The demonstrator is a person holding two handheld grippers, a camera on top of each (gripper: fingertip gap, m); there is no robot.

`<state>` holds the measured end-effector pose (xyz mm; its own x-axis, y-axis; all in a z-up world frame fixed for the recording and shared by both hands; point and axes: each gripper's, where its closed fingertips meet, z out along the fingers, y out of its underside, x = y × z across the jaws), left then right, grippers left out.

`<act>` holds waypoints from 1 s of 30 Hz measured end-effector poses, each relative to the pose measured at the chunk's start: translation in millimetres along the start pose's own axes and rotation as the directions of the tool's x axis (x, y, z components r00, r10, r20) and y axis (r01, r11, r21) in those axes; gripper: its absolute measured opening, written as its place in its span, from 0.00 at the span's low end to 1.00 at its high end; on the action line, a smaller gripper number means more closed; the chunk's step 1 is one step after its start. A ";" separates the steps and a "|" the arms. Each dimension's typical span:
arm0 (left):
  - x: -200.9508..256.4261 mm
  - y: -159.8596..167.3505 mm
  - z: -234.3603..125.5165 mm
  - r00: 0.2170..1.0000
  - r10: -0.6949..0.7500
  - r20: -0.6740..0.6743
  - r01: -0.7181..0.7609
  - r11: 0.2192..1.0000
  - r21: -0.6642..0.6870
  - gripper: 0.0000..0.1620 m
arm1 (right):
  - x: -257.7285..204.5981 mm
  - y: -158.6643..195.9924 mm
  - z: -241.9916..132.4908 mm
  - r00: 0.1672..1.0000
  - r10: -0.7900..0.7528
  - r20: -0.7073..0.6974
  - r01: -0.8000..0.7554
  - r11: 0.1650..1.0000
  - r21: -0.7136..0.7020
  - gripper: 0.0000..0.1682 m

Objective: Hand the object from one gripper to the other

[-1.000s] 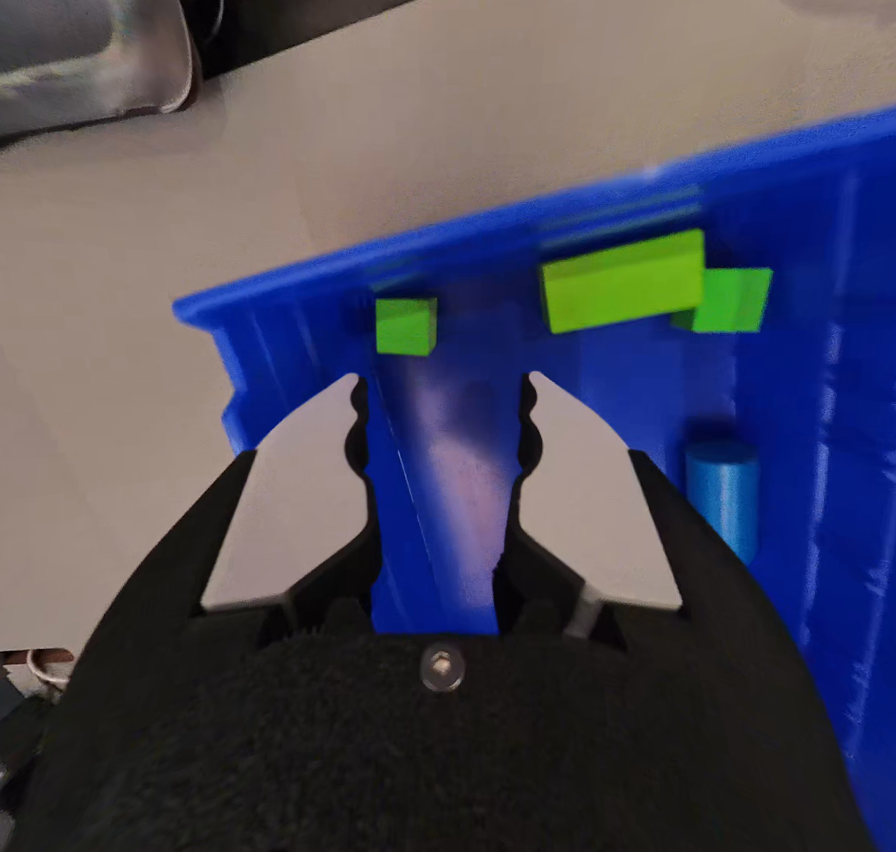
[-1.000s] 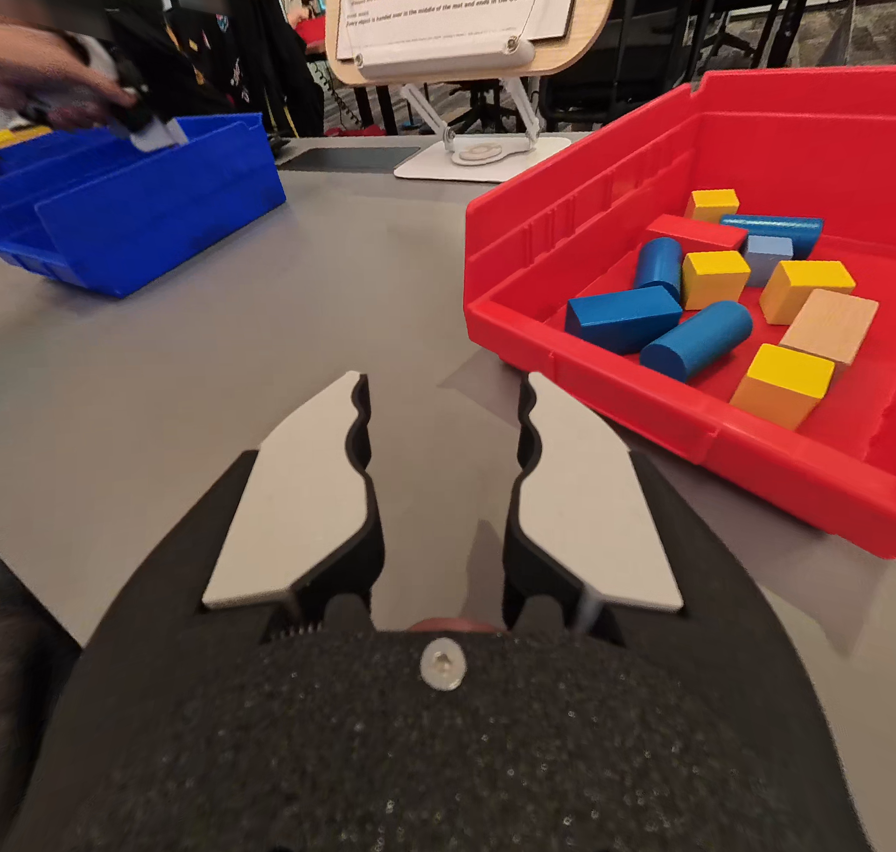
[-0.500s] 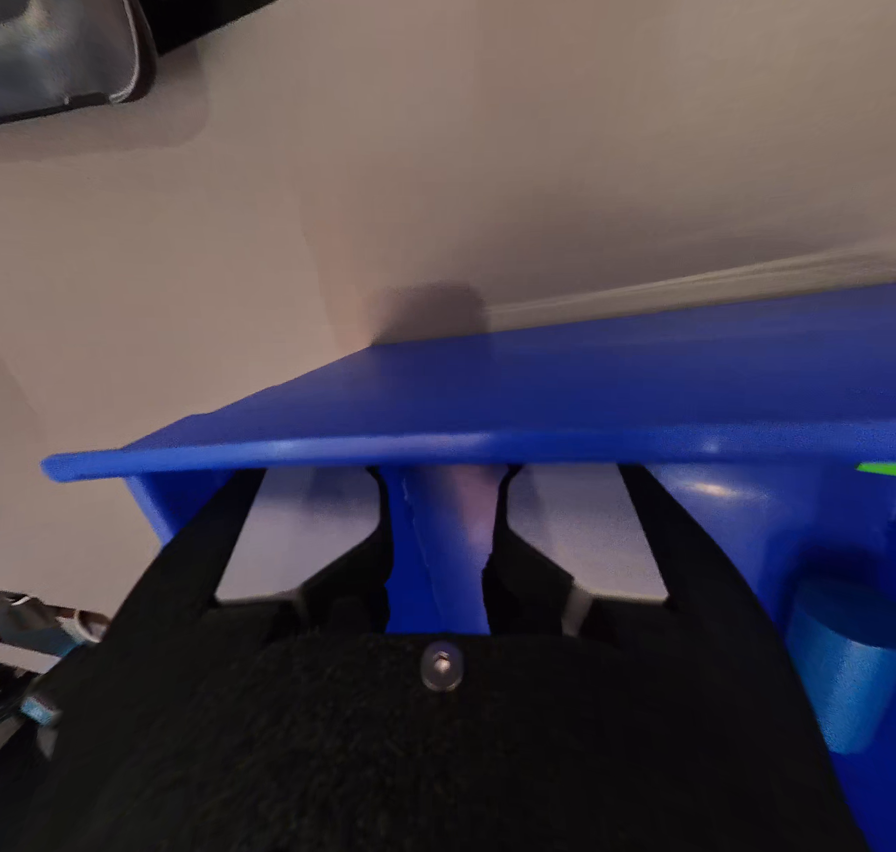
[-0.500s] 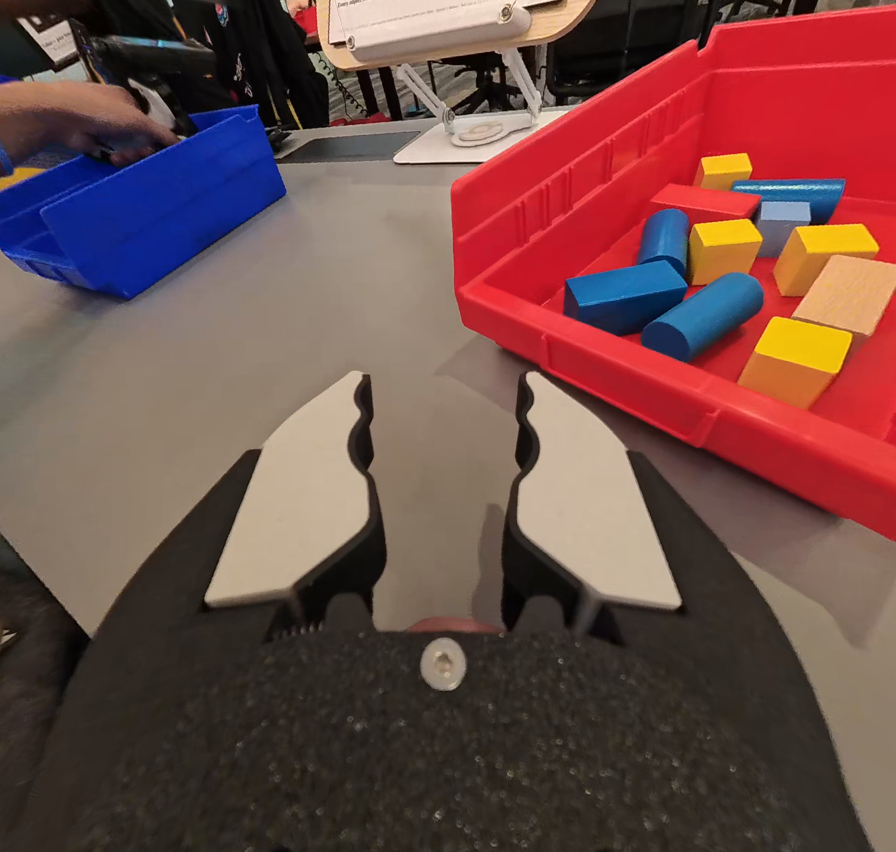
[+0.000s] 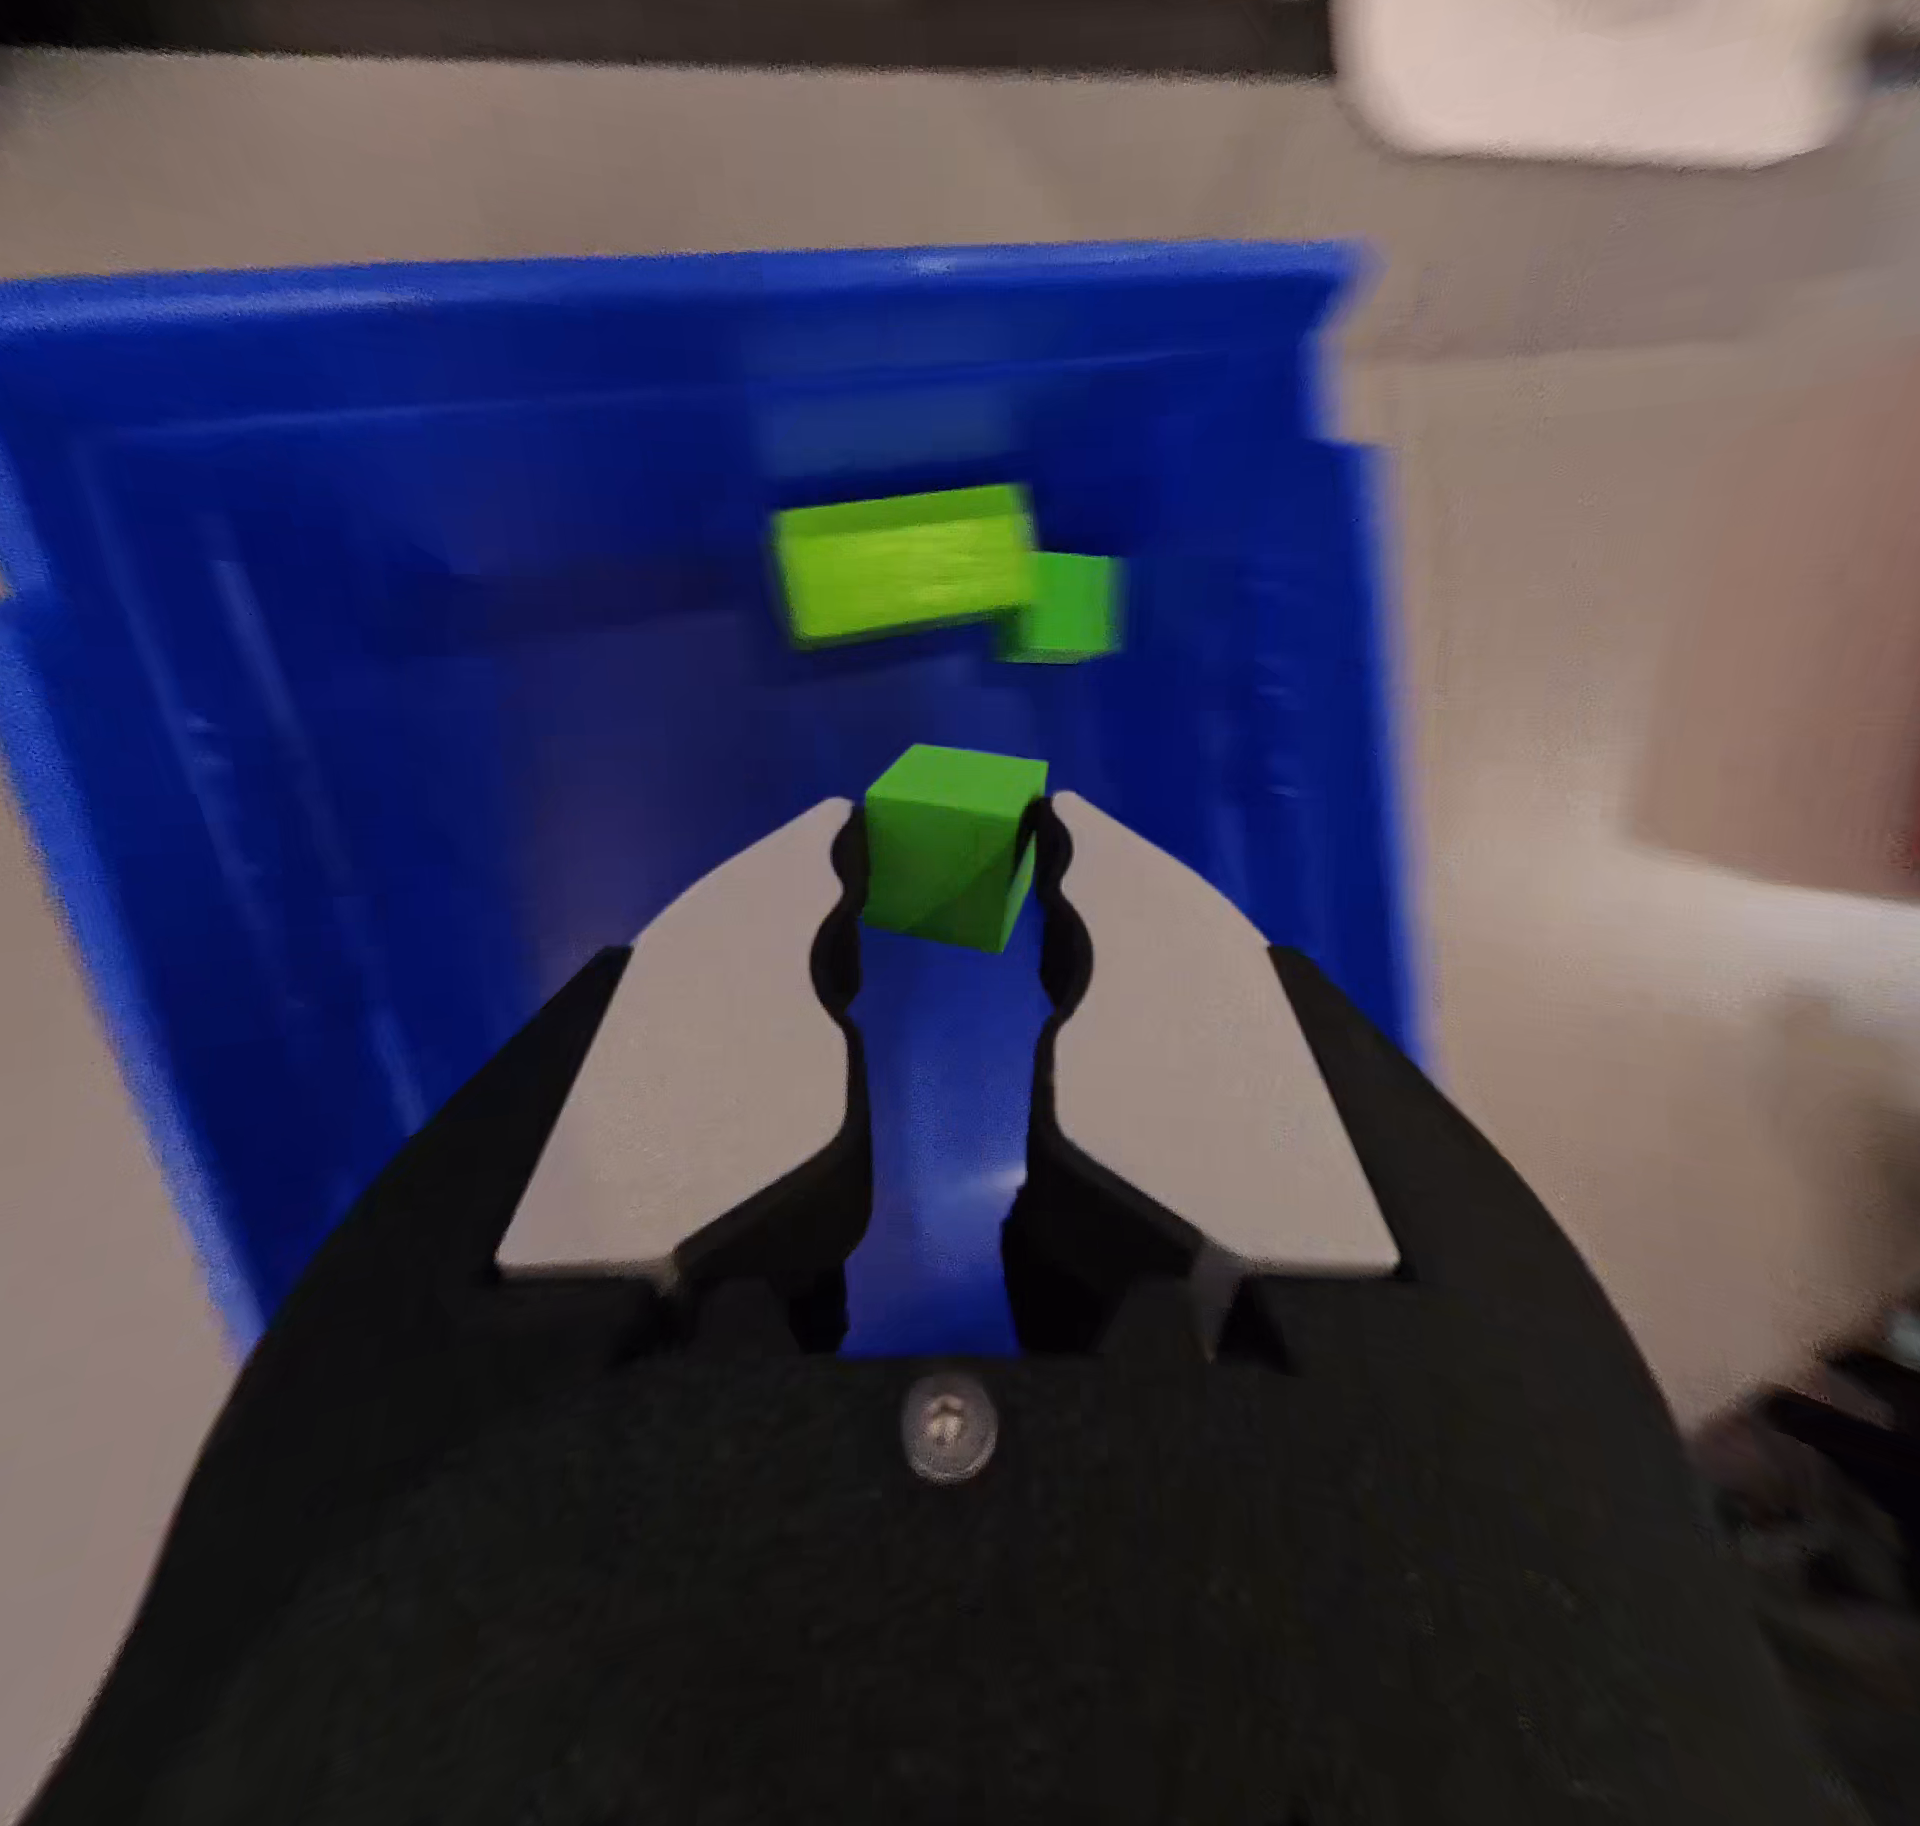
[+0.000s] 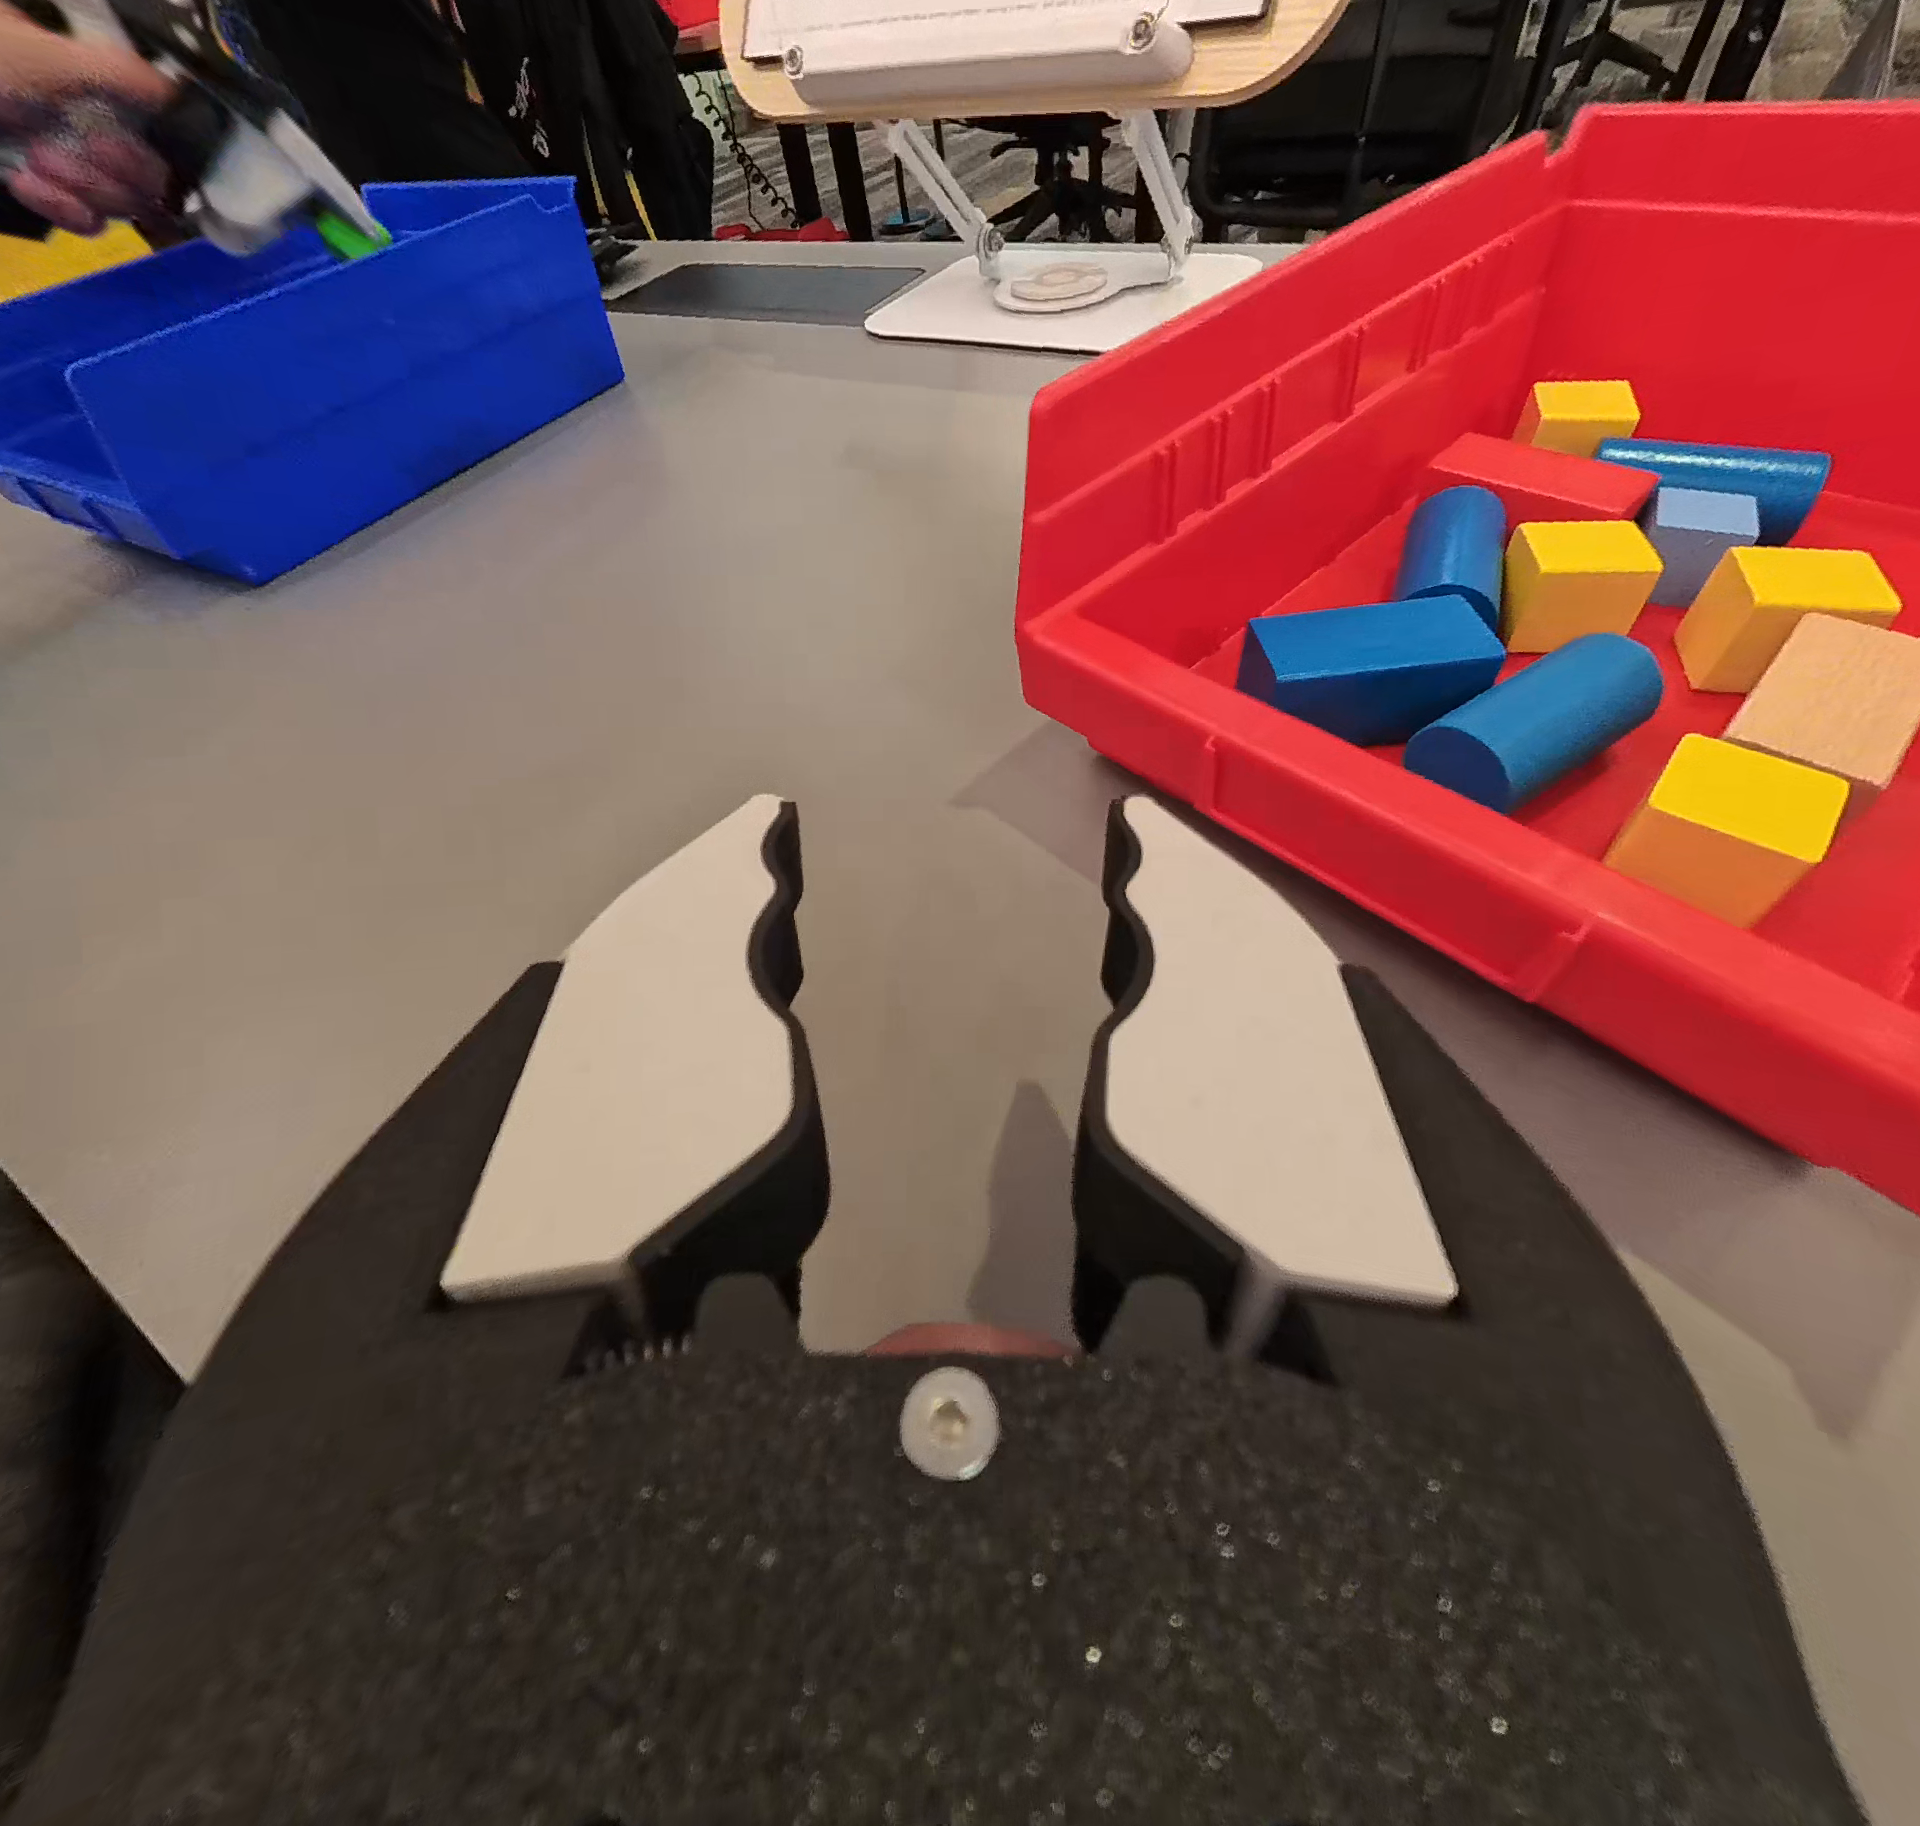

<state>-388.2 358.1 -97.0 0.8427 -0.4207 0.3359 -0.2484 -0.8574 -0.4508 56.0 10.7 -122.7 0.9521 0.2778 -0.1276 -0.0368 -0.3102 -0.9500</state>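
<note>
My left gripper (image 5: 948, 820) is shut on a small green cube (image 5: 951, 846), held tilted between its fingertips above the blue bin (image 5: 312, 633). A long green block (image 5: 899, 576) and a second small green block (image 5: 1070, 604) lie in the bin beyond. In the right wrist view the left gripper (image 6: 312, 202) shows far left over the blue bin (image 6: 343, 426), with the green cube (image 6: 353, 236) at its tip. My right gripper (image 6: 948, 831) is open and empty, low over the grey table, just left of the red bin (image 6: 1299, 810).
The red bin holds several blue, yellow, red and plain wooden blocks, among them a blue cylinder (image 6: 1532, 722). A sign on a white stand (image 6: 1060, 285) stands at the table's back. A person's hand (image 6: 73, 135) holds the left gripper. Grey table (image 6: 623, 685) lies between the bins.
My left gripper went down into the blue bin, closed on the small green cube and lifted it. My right gripper stayed open and shifted only slightly near the red bin.
</note>
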 end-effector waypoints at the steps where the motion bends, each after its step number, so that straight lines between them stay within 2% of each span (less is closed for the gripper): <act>1: 22.0 1.3 -13.6 0.994 -0.009 -0.107 0.015 0.998 0.057 0.18 | -0.4 -0.9 0.7 1.000 -0.018 -0.003 0.018 1.000 0.002 0.33; 4: 93.0 15.7 -54.1 0.903 0.014 -0.428 0.068 0.982 0.174 0.18 | -10.8 -11.2 8.5 0.989 -0.149 0.017 0.149 0.989 0.023 0.35; 7: 155.9 40.2 -76.1 0.777 0.053 -0.628 0.105 0.972 0.211 0.19 | -32.4 -34.5 25.1 0.945 -0.323 0.047 0.318 0.944 0.087 0.36; 11: 241.8 68.4 -68.2 0.542 -0.036 -0.839 0.186 0.979 0.078 0.18 | -93.6 -62.5 62.6 0.858 -0.448 0.251 0.413 0.893 0.181 0.38; 14: 297.1 90.5 -49.6 0.418 -0.114 -0.901 0.175 0.984 -0.044 0.18 | -144.4 -91.1 88.6 0.764 -0.508 0.397 0.437 0.861 0.261 0.38; 17: 331.7 112.5 -36.5 0.352 -0.159 -0.922 0.119 0.985 -0.124 0.19 | -181.7 -119.1 103.6 0.671 -0.583 0.458 0.453 0.811 0.369 0.35; 19: 341.3 120.3 -32.4 0.324 -0.172 -0.930 0.093 0.984 -0.149 0.19 | -191.9 -122.4 111.4 0.636 -0.610 0.473 0.473 0.792 0.386 0.34; 23: 350.8 131.2 -25.1 0.317 -0.171 -0.933 0.048 0.985 -0.164 0.19 | -189.3 -111.6 116.5 0.623 -0.606 0.495 0.483 0.795 0.367 0.31; 25: 354.5 132.9 -23.6 0.302 -0.174 -0.937 0.041 0.985 -0.170 0.19 | -188.1 -113.3 111.1 0.628 -0.590 0.508 0.446 0.807 0.387 0.16; 29: 361.0 137.0 -25.7 0.262 -0.181 -0.948 0.048 0.983 -0.175 0.20 | -184.3 -113.6 104.4 0.605 -0.621 0.498 0.488 0.784 0.385 0.16; 30: 361.6 141.8 -27.6 0.267 -0.167 -0.949 0.039 0.986 -0.163 0.26 | -185.1 -116.1 99.5 0.596 -0.633 0.494 0.487 0.774 0.405 0.16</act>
<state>-131.9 76.2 -16.7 -0.1863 -0.2504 0.9500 -0.2896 -0.9100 -0.2966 -146.1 85.8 -17.1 0.4409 0.8109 0.3848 0.3126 0.2632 -0.9127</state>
